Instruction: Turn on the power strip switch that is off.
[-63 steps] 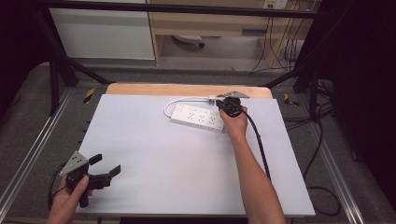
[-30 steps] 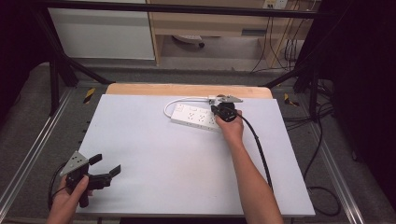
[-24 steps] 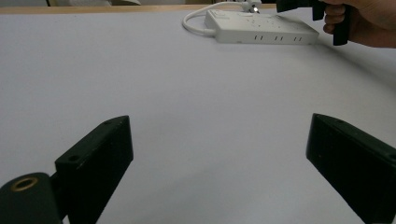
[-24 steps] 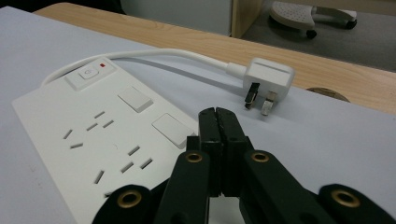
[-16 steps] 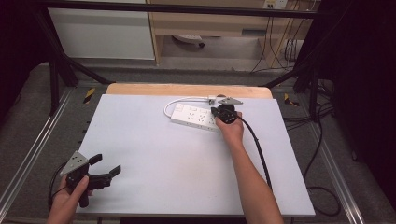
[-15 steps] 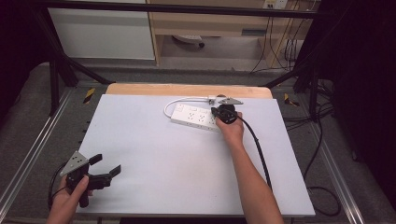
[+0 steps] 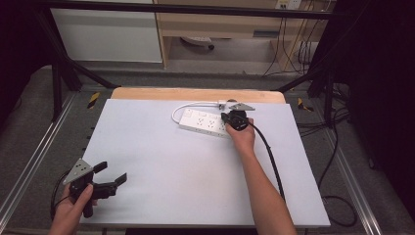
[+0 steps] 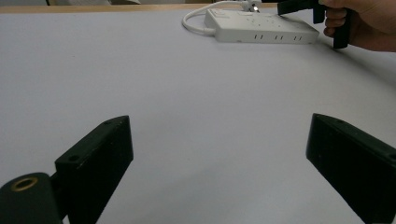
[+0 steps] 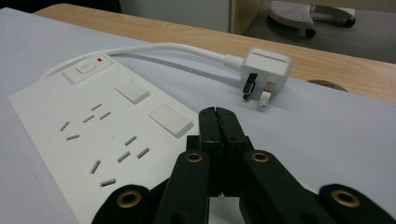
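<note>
While the left tongs [image 7: 110, 182] rest wide open and empty at the near left of the bench [image 7: 161, 161], the right tongs [image 9: 218, 122] are pinched tight on nothing, over the white power strip [image 9: 98, 130] at the far side. I think a press is in hand — maybe on a white button [image 9: 170, 120]. Its plug [image 9: 264, 70] lies loose just beyond. The right arm reaches straight out.

No words, brands or numbers can be read; the white power strip [image 9: 98, 135] bears only a power symbol on its switch.
</note>
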`<state>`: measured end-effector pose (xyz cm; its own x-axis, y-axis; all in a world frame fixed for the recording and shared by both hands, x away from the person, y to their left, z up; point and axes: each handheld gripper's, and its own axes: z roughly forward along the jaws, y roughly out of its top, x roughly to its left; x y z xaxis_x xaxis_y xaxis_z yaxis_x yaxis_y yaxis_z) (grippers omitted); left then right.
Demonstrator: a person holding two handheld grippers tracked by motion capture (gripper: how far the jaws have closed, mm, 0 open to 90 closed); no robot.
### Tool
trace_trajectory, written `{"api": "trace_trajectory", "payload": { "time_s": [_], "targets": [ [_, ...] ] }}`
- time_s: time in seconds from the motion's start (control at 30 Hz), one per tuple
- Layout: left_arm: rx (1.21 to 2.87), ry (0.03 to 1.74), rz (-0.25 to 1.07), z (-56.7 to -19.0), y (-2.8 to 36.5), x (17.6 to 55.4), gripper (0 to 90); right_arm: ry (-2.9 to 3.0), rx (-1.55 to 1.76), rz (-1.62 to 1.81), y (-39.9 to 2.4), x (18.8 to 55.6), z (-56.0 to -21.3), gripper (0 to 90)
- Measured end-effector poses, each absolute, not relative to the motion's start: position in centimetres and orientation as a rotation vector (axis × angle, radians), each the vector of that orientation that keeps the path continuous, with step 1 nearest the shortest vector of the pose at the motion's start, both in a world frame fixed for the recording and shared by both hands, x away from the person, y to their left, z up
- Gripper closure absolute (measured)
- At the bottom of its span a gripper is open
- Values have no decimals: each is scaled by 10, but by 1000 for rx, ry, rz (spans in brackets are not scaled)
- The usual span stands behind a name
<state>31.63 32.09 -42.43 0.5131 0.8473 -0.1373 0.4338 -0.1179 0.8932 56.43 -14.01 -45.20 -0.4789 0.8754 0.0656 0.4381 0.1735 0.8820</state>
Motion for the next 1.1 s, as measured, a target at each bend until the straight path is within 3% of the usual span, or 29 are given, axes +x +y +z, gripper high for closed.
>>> {"api": "trace_trajectory", "payload": {
  "time_s": [1.1],
  "targets": [
    [1743, 1082, 509, -424, 321, 316, 74, 1995, 1256, 1271, -140, 567, -452, 900]
  ]
}}
